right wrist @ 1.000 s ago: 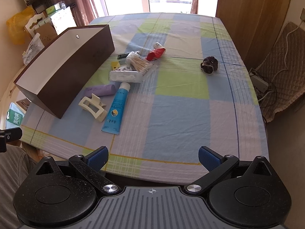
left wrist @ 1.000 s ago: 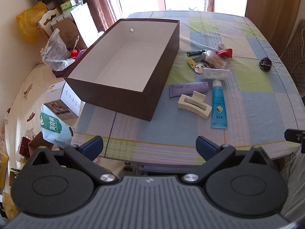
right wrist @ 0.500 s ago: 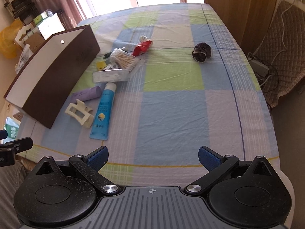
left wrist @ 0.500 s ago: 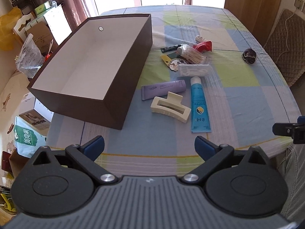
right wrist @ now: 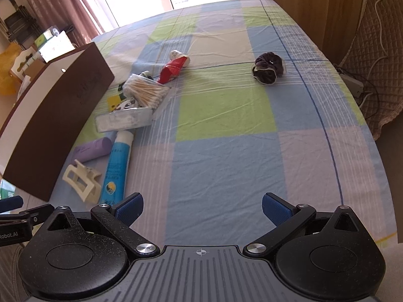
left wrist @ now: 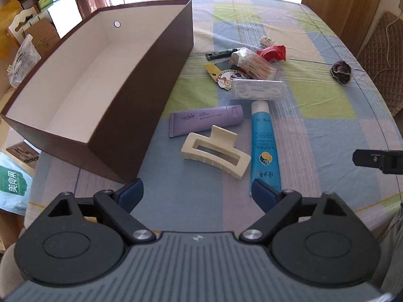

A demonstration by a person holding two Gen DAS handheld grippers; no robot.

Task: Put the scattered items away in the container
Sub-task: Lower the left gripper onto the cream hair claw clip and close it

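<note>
An empty brown box (left wrist: 141,105) with a white inside stands at the table's left. Beside it lie a cream hair claw (left wrist: 215,152), a purple tube (left wrist: 205,123), a blue tube (left wrist: 263,146), a clear flat case (left wrist: 257,89), a pack of cotton swabs (left wrist: 254,63), a red tube (left wrist: 273,52) and some small cards. A dark scrunchie (right wrist: 268,68) lies apart at the right. My left gripper (left wrist: 197,192) is open just short of the hair claw. My right gripper (right wrist: 201,207) is open over bare cloth, nothing between its fingers.
A checked cloth (right wrist: 226,151) covers the table. Bags and cartons (left wrist: 25,50) crowd the floor at the left. A quilted chair (right wrist: 372,58) and a wooden panel stand at the right. The right gripper's tip (left wrist: 377,159) shows at the left wrist view's right edge.
Both grippers have moved forward over the table's near edge. The left one has swung right and closed in on the hair claw; both stay open and nothing on the table has moved.
</note>
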